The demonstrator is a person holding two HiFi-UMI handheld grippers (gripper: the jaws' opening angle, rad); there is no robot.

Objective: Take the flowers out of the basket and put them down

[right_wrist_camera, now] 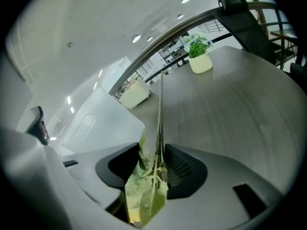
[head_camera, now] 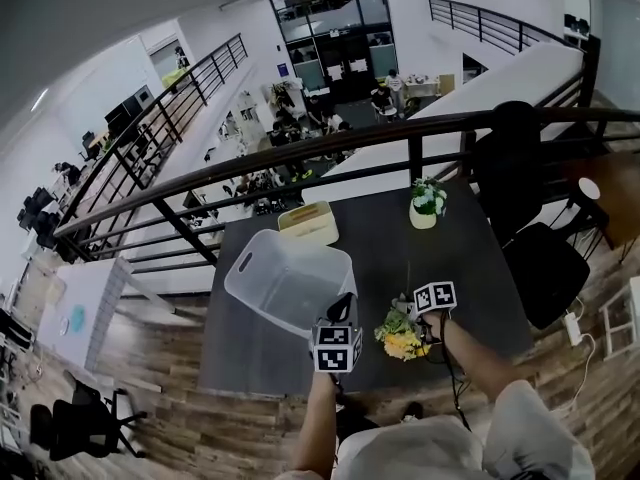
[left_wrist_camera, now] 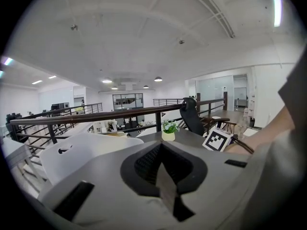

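A bunch of yellow flowers (head_camera: 400, 338) with green leaves lies on the dark table (head_camera: 480, 268) near its front edge, its thin stems (right_wrist_camera: 159, 114) running away across the top. My right gripper (head_camera: 418, 318) is at the bunch. Its jaws stand apart, with the stems and leaves (right_wrist_camera: 144, 195) lying loosely between them. The white plastic basket (head_camera: 300, 243) stands tilted to the left of the flowers and looks empty. My left gripper (head_camera: 343, 306) hovers beside the basket's near corner, shut with nothing in it (left_wrist_camera: 160, 150).
A small potted plant (head_camera: 427, 203) and a cream tissue box (head_camera: 308, 222) stand at the table's far edge against a dark railing (head_camera: 300, 158). A black office chair (head_camera: 515, 168) is at the far right corner. The near table edge is close under my arms.
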